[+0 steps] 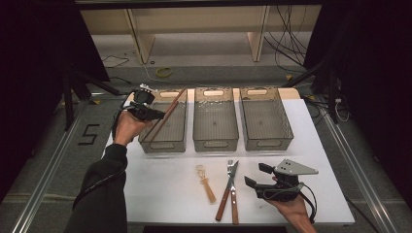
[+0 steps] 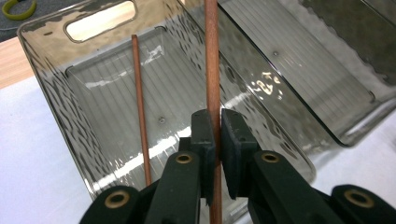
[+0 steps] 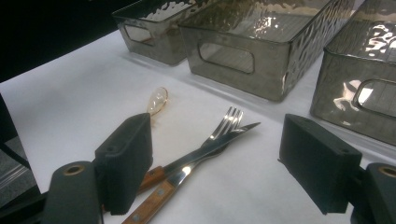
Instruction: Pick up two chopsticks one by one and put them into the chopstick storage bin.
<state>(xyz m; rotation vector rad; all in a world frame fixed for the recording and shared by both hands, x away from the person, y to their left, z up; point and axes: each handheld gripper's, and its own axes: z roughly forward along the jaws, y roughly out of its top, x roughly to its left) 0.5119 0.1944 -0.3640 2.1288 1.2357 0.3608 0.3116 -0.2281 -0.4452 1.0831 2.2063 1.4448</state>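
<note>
My left gripper hovers over the left grey bin at its left wall, shut on a thin brown wooden stick. In the left gripper view the pads clamp that stick, which runs up over the bin. A second stick lies slanted inside it. My right gripper is held low over the table's front right with its jaws open and nothing between them. In the right gripper view a fork and knife with wooden handles lie crossed just ahead of the jaws.
The middle bin and the right bin stand side by side at the back of the white table. A pale plastic spoon lies left of the fork and knife. Cables and frame legs lie beyond the table.
</note>
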